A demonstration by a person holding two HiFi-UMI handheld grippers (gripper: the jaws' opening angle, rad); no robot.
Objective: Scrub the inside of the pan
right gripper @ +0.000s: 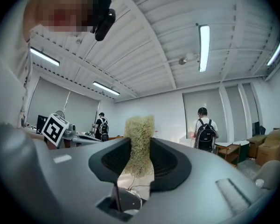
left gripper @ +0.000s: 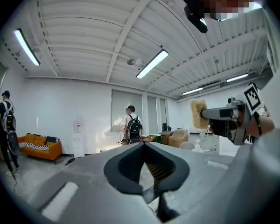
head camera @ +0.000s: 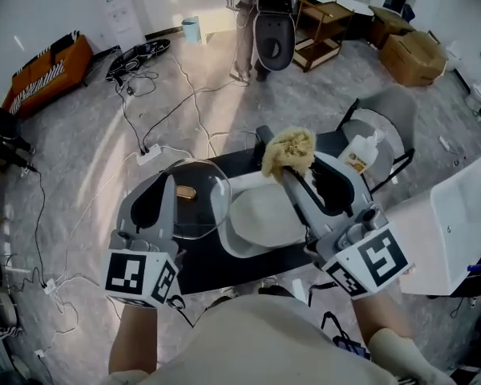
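Observation:
A pale round pan (head camera: 260,219) sits on the black table (head camera: 200,267) in the head view. My right gripper (head camera: 284,168) is raised above the pan's far rim, shut on a yellow fibrous scrubber (head camera: 289,151). In the right gripper view the scrubber (right gripper: 140,136) stands pinched between the jaws of that gripper (right gripper: 139,160). My left gripper (head camera: 170,181) hovers left of the pan, beside a glass lid (head camera: 200,207) with a brown knob. Its jaws (left gripper: 148,164) look shut with nothing visible between them. The scrubber (left gripper: 197,114) also shows in the left gripper view.
A soap bottle (head camera: 361,152) stands right of the pan, in front of a grey chair (head camera: 389,123). A white box (head camera: 457,223) sits at the right. Cables and a power strip (head camera: 148,155) lie on the floor. A person (head camera: 244,30) stands far back.

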